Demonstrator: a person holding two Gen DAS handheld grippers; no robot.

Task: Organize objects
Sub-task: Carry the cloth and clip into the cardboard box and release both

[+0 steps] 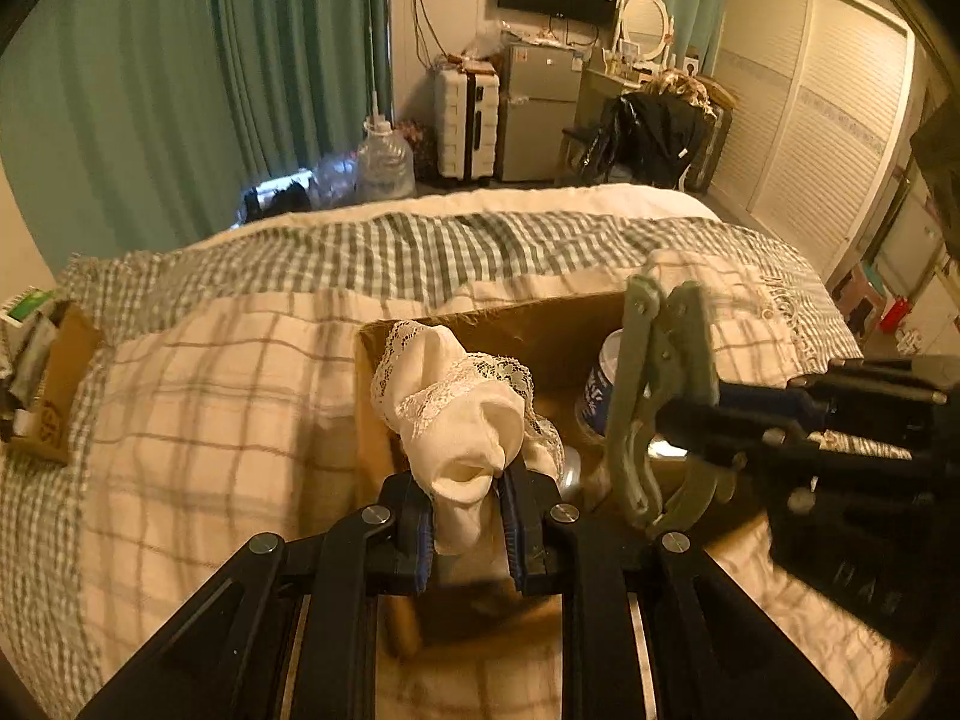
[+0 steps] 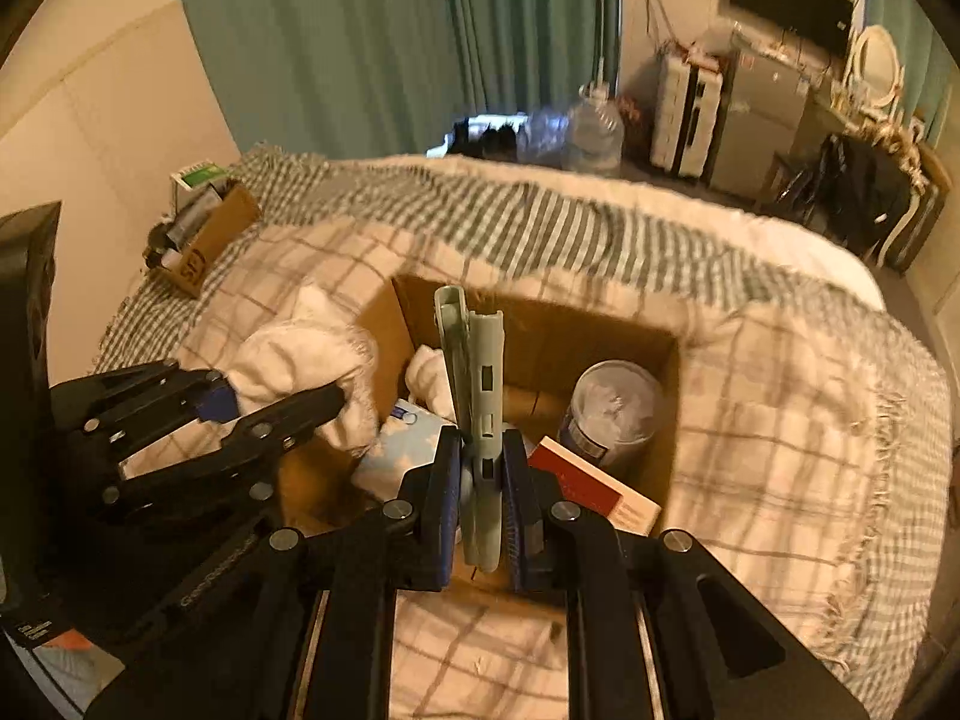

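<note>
Over cardboard box (image 2: 540, 324) on bed: left gripper (image 1: 468, 516) clamps lace cloth (image 1: 456, 408), right gripper (image 2: 483, 498) clamps green clip (image 2: 474, 372). Lower both inside walls, clear of jar (image 2: 612, 408), then release.

Left gripper (image 1: 467, 516) pinching white lace cloth (image 1: 459, 414) over cardboard box (image 1: 528, 324) — right gripper (image 1: 690, 420) clamping green pliers (image 1: 651, 396).

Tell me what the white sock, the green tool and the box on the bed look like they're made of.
Sock: soft white knit fabric with a lace cuff; it folds limply.
Tool: pale green, matte, riveted arms; likely painted metal, possibly plastic.
Box: brown corrugated cardboard, dull, raw-edged.
</note>
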